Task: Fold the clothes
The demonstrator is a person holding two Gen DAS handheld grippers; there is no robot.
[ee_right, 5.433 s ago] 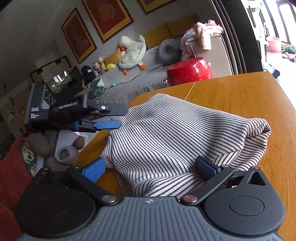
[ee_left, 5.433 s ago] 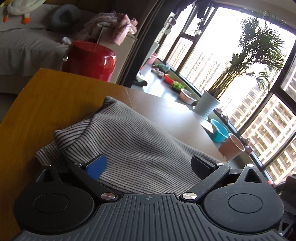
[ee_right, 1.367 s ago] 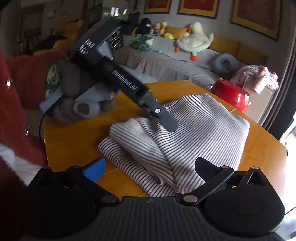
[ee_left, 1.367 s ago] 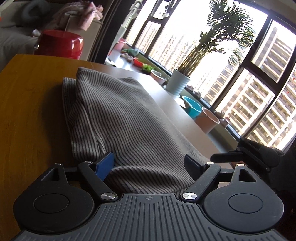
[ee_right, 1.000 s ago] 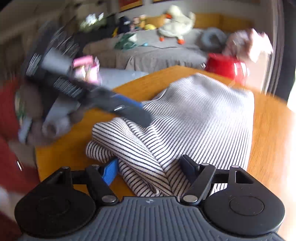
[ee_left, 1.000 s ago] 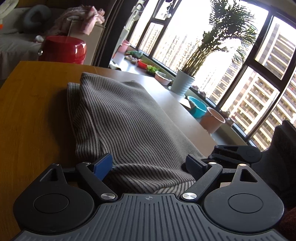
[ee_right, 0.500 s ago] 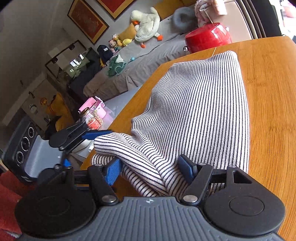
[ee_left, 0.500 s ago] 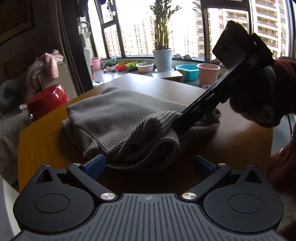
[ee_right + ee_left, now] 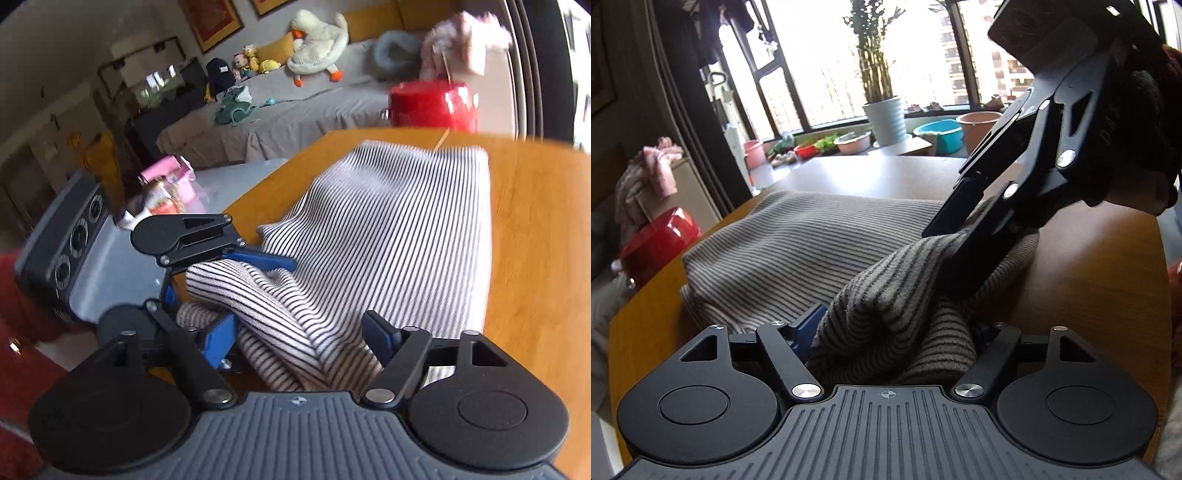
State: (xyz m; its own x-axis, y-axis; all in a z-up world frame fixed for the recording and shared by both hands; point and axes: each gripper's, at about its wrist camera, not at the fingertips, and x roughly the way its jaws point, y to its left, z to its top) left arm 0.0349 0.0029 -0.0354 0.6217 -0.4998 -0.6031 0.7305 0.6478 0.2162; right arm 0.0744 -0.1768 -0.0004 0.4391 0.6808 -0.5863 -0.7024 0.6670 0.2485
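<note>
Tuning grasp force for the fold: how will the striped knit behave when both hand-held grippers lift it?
Likely floppy: the knit bunches into soft rolls between the right hand-held gripper fingers. Probably sags when lifted; it drapes over the left hand-held gripper. The ribbed texture suggests little slip on the table, so it should drag rather than slide.

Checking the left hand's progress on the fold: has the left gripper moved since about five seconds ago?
Yes. The left gripper has swung round: the red stool, formerly ahead beyond the striped sweater, now sits at its far left, and it grips the sweater's near end.
</note>
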